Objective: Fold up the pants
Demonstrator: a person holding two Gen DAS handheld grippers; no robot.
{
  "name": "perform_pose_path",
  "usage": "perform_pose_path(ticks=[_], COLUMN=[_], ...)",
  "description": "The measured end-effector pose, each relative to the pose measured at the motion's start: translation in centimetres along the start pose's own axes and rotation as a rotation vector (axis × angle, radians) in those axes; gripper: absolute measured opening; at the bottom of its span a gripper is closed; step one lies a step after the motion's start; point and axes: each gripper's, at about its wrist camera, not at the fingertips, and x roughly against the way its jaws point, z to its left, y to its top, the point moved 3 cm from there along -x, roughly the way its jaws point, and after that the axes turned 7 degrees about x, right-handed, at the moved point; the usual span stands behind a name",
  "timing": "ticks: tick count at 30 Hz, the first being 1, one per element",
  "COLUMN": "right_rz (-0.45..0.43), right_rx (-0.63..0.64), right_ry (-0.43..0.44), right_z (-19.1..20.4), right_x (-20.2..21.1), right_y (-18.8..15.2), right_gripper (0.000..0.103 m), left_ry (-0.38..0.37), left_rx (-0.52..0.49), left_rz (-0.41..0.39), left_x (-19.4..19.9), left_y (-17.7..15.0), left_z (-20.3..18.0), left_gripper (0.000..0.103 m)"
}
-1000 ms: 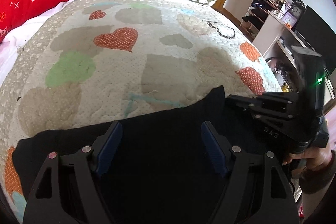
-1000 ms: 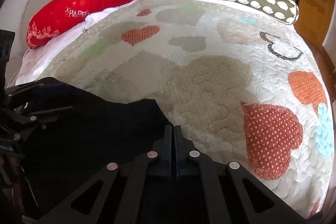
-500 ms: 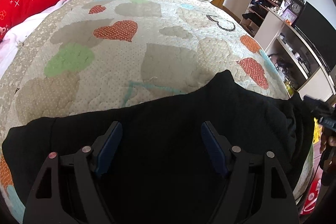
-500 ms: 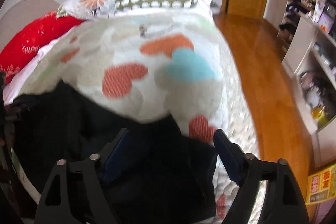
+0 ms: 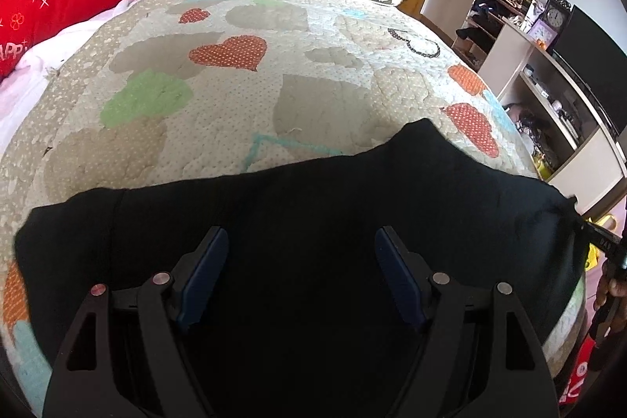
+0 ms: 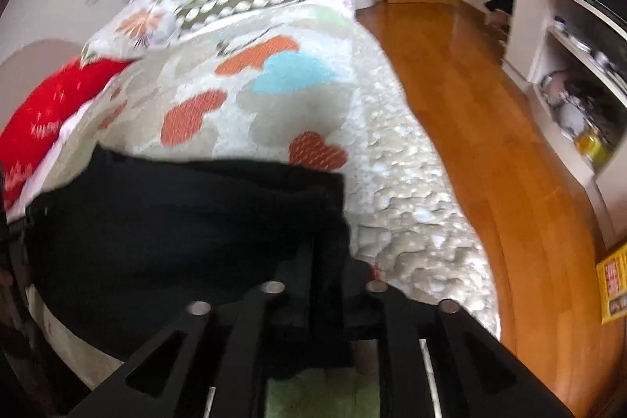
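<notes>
- The bed [image 5: 274, 85] is covered by a heart-patterned quilt, and the pants [image 5: 313, 222] are laid across its near end, crosswise to both cameras; their long axis is judged to run side to side, from a squared end at the left [image 5: 51, 230] to the bed's right edge.
- A peak of black cloth [image 5: 421, 132] is seen rising from the far edge of the pants, right of centre, so that edge is not yet straight.
- The left gripper [image 5: 299, 269] is held low over the middle of the pants with its fingers [image 5: 203, 269] spread wide; nothing is held between them, and cloth is seen past both tips.
- The right gripper [image 6: 325, 261] is placed at the right-hand corner of the pants [image 6: 188, 222], at the bed's edge above the floor [image 6: 490, 143]; its fingers are pressed together, and black cloth is apparently pinched there, though blur and dark-on-dark leave this less than certain.
- The coming fold is judged to turn on that right end: it is the end already in a grip, and the free length lies leftward from it, toward the left gripper, so a carry across the long axis would be led by the right hand.
</notes>
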Motion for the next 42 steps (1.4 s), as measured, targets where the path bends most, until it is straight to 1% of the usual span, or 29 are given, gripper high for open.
perform_pose_path(ticks=[1,2,3,5,8,10,12,13,15,18,20,21,22,23,25,26,28,30,31,32,34,35,36,37,38,39,40,41,42], right_rz=[-0.015,-0.042,-0.073,-0.110,-0.132,-0.126,-0.124,-0.103,-0.072,-0.044,-0.019,0.006,0.028,0.037,0.014,-0.008,-0.028,0.005,0.023,0.022,0.007,-0.010,-0.022,-0.025,-0.025,-0.030,-0.039,-0.047,-0.049], right_rx=[-0.002,0.009,0.029,0.045,0.119,0.191,0.239,0.244,0.267,0.326,0.344,0.351,0.362,0.372,0.381,0.378,0.346,0.347,0.371,0.384,0.390,0.379,0.369,0.367,0.367,0.368,0.377,0.406,0.442], right_ry=[-0.022,-0.035,-0.008,0.076,0.261,0.315,0.345,0.365,0.368,0.351,0.357,0.358,0.367,0.375,0.371,0.367,0.366,0.353,0.329,0.313,0.296,0.276,0.263,0.266,0.290,0.321,0.363,0.406,0.436], right_z=[-0.1,0.1,1.0,2.8,8.1,11.9,15.5,17.3,19.6,23.3,24.8,25.4,25.9,26.1,26.3,26.1,25.4,25.5,26.0,26.4,26.4,26.1,25.7,25.6,25.6,25.9,26.4,27.4,28.5], right_x=[0.7,1.5,2.3,2.8,2.0,0.6,-1.3,-2.9,-5.0,-8.4,-10.2,-11.3,-12.1,-12.4,-12.2,-11.7,-11.5,-12.5,-13.3,-13.6,-12.8,-12.1,-11.4,-10.7,-9.8,-8.9,-7.8,-6.7,-5.9], right_y=[0.2,0.6,1.3,2.2,3.3,3.9,4.8,5.5,6.3,7.6,8.1,8.2,8.1,8.0,8.4,8.8,9.3,9.0,8.5,8.5,8.7,8.9,8.9,8.9,8.7,8.4,7.8,6.9,6.2], right_gripper=[0.045,0.047,0.047,0.047,0.049,0.053,0.056,0.057,0.062,0.062,0.061,0.053,0.038,0.015,0.005,0.002,0.001,0.001,0.001,0.001,0.001,0.006,0.013,0.016,0.023,0.033,0.039,0.050,0.056], left_ry=[-0.002,0.003,0.010,0.039,0.092,0.120,0.157,0.169,0.181,0.186,0.188,0.185,0.177,0.164,0.151,0.155,0.172,0.209,0.215,0.208,0.174,0.162,0.160,0.161,0.175,0.187,0.191,0.196,0.198], left_rx=[0.007,0.017,0.024,0.047,0.093,0.124,0.155,0.165,0.195,0.238,0.264,0.273,0.284,0.295,0.296,0.284,0.260,0.255,0.254,0.257,0.293,0.303,0.306,0.309,0.310,0.306,0.305,0.308,0.314], left_rz=[-0.007,-0.019,-0.029,-0.056,-0.088,-0.107,-0.122,-0.125,-0.124,-0.115,-0.112,-0.103,-0.092,-0.080,-0.070,-0.078,-0.100,-0.105,-0.087,-0.066,-0.060,-0.060,-0.065,-0.074,-0.082,-0.088,-0.092,-0.097,-0.100], left_x=[0.6,1.4,1.9,3.3,4.7,5.5,6.0,6.1,6.2,5.9,5.3,4.9,4.4,3.9,3.3,3.3,3.2,2.7,2.0,1.3,1.4,2.0,2.6,3.4,4.2,5.0,5.4,6.1,6.6], left_y=[-0.1,-0.1,-0.2,-0.4,-0.6,-0.8,-0.8,-0.8,-0.8,-0.7,-0.3,-0.1,0.0,0.1,0.4,0.5,0.9,1.1,1.1,1.0,0.9,0.9,0.9,0.7,0.5,0.3,0.1,-0.3,-0.7], left_z=[0.2,0.7,1.1,2.3,4.6,6.1,7.7,8.3,9.6,11.3,12.2,12.4,12.7,12.8,12.7,12.5,12.3,12.7,12.9,13.1,13.7,13.9,14.1,14.2,14.4,14.6,14.7,14.9,15.2], left_gripper=[0.077,0.077,0.077,0.077,0.077,0.077,0.077,0.077,0.077,0.077,0.078,0.079,0.079,0.079,0.079,0.079,0.079,0.080,0.081,0.081,0.080,0.080,0.080,0.080,0.080,0.080,0.080,0.080,0.080])
